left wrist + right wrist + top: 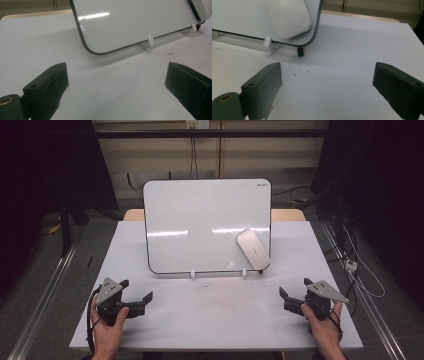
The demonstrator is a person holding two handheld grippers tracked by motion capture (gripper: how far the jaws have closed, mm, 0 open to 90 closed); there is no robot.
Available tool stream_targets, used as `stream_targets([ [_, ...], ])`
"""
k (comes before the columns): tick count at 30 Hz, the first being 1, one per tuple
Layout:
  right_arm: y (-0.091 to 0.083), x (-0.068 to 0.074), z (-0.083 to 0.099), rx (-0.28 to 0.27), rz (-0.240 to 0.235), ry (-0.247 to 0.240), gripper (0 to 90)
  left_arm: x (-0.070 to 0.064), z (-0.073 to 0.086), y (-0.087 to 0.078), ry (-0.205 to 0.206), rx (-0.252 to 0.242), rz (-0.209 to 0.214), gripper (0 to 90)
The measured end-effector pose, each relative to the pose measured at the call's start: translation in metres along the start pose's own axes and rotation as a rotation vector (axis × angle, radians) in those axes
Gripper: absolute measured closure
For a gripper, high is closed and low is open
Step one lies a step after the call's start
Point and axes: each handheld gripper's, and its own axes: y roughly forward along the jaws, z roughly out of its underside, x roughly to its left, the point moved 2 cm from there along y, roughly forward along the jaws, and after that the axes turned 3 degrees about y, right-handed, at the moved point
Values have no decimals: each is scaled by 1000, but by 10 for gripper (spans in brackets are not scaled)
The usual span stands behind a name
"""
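Work looks barely begun: the board (200, 225) stands propped near the table's (150, 330) far edge, with the eraser (253, 249) stuck at its lower right corner. Left gripper (135, 304) and right gripper (292, 301) rest near the front corners, jaws apart, holding nothing.

1. Light falls from overhead; the table (210, 315) is bright while the room around it is dark.
2. Two streaks of glare cross the whiteboard (200, 220).
3. A soft shadow lies under the whiteboard's lower edge.
4. In both gripper views the near black jaws look soft and slightly blurred.
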Motion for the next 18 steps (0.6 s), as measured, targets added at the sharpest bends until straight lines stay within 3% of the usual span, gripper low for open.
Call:
stream_targets([
  [4, -2, 1, 0, -11, -4, 1, 86, -1, 1, -1, 14, 10, 6, 49],
  [18, 2, -3, 4, 7, 4, 20, 89, 0, 0, 0, 0, 9, 14, 49],
])
